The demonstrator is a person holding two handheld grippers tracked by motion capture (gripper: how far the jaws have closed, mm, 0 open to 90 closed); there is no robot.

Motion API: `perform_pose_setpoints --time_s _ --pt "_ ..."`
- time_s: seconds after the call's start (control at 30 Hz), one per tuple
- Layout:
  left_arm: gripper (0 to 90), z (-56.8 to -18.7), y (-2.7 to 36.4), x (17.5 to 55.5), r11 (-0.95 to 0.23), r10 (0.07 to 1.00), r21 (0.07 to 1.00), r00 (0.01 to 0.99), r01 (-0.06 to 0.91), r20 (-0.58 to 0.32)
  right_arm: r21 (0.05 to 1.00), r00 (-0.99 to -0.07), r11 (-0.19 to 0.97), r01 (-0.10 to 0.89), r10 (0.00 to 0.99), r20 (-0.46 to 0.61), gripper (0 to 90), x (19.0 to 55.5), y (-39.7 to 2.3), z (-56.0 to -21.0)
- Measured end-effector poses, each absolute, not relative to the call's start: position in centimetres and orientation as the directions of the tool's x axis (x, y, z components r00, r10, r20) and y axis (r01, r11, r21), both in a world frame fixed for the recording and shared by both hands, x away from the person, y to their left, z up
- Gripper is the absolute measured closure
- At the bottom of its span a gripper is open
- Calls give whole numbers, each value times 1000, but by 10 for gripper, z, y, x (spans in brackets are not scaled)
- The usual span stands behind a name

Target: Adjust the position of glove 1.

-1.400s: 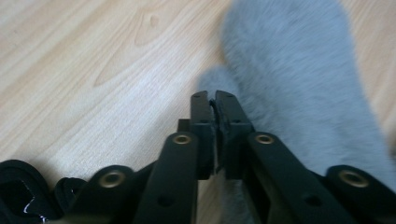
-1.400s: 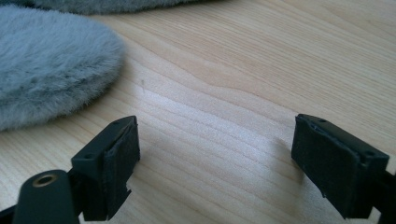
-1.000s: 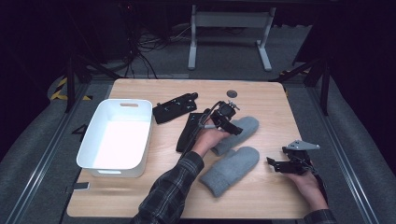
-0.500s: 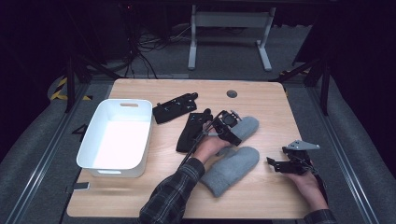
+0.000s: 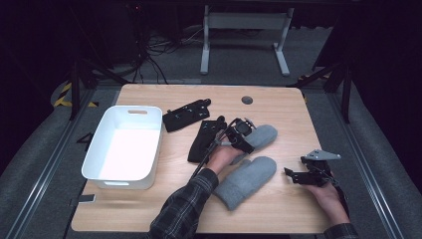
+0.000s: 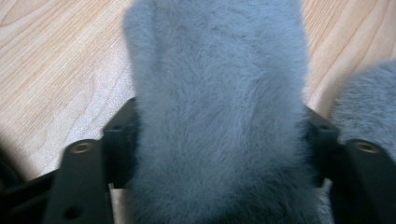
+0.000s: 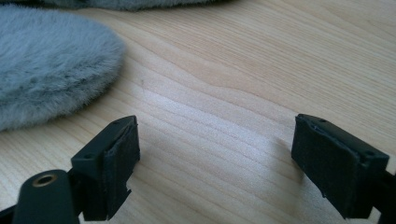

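Since the earlier frames the left gripper (image 5: 247,130) has pushed a little further onto the far grey mitten (image 5: 261,135), and its jaws have just been closing, with the mitten's fluffy body between them. In the left gripper view both pads sit against the sides of the mitten (image 6: 215,112), which bulges wider than the gap above them, so the jaws look pressed on it at a middling width.

The wooden table (image 5: 278,107) carries everything. The white bin (image 5: 124,144) stands at its left side, well apart from the mittens. Two black gloves (image 5: 186,113) lie between bin and mittens, one near the table's far edge, the other (image 5: 201,142) just beside the left hand. The far mitten lies by the table's middle, with the second grey mitten (image 5: 246,181) nearer the person, close beside it.

The right gripper (image 5: 298,175) rests low at the table's right, its jaws wide apart with bare wood between them and the near mitten's edge (image 7: 51,65) off to one side.

The risk I see is the grip: the pile is soft and thick, so the pads may hold fluff rather than fabric, and the mitten could slip out on lifting. The cable trailing past the black glove might also drag it.
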State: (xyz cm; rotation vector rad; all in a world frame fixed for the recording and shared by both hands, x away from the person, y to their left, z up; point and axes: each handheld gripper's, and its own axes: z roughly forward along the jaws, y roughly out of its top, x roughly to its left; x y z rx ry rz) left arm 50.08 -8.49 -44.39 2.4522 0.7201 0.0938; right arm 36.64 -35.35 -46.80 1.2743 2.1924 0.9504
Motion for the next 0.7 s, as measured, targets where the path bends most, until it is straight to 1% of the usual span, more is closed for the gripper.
perform_pose_setpoints --time_s 0.1,0.17,0.4,0.63,0.7 --pt "448 -440 -82 501 -680 518 554 849 481 -102 740 -485 342 579 874 -25 159 366 -354 -468" --pt "468 -438 -80 501 -675 522 557 847 484 -102 739 -484 343 580 875 -26 160 366 -354 -468" --pt "475 -423 -69 493 -669 517 563 848 486 -117 740 -485 343 579 874 -25 159 366 -354 -468" --pt "468 -405 -55 470 -653 509 583 850 483 -135 740 -485 342 579 874 -25 160 366 -354 -468" --pt "467 -401 -50 461 -641 511 588 846 493 -153 739 -484 343 580 875 -26 159 366 -354 -468"
